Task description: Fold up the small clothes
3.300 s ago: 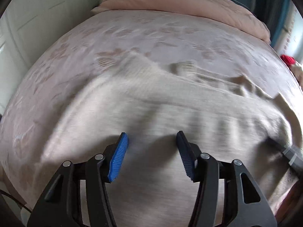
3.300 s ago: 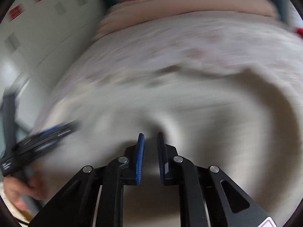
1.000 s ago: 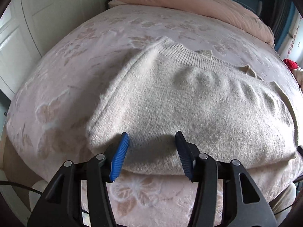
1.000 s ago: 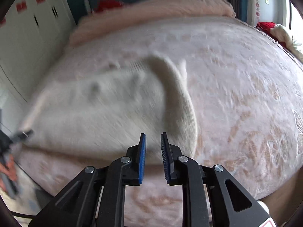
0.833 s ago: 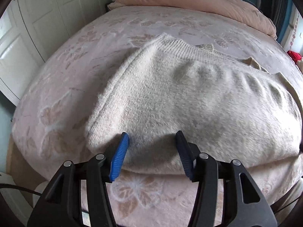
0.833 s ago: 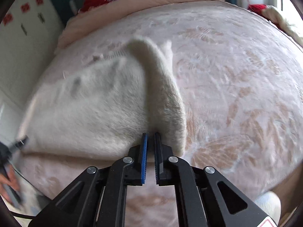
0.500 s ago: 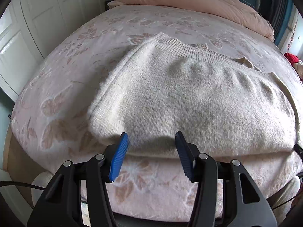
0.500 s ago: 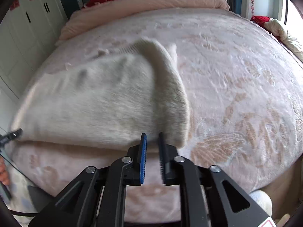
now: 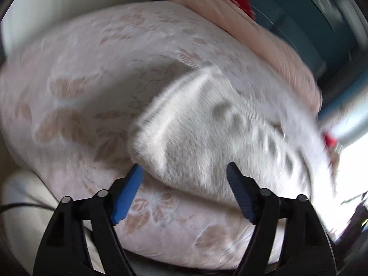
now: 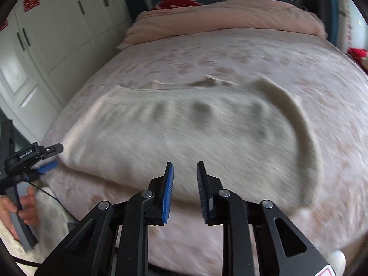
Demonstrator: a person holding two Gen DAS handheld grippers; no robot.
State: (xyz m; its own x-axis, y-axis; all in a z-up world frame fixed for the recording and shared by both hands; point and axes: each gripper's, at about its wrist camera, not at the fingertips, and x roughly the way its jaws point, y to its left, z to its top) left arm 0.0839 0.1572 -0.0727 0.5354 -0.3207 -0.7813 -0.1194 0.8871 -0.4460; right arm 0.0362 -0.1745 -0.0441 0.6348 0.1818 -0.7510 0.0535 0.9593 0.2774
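**Sweater folded, both grippers off it**

Sweater lies doubled on the bedspread near its front edge — I judge this fold done. My left gripper has just been spreading its jaws, nothing pinched; my right gripper stands slightly parted and empty — backed off for another hold.

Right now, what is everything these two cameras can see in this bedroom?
sweater: one, cream, folded flat on the bed's near part
bedspread: one, pink with flower pattern, covering the bed
quilt: one, peach, bunched along the bed's far end
red fabric: one, behind the quilt
wardrobe: one, white, beside the bed
left gripper: one, black with blue pads, jaws just opened wide, empty
right gripper: one, narrow gap, empty
hand: one, holding the left gripper's handle
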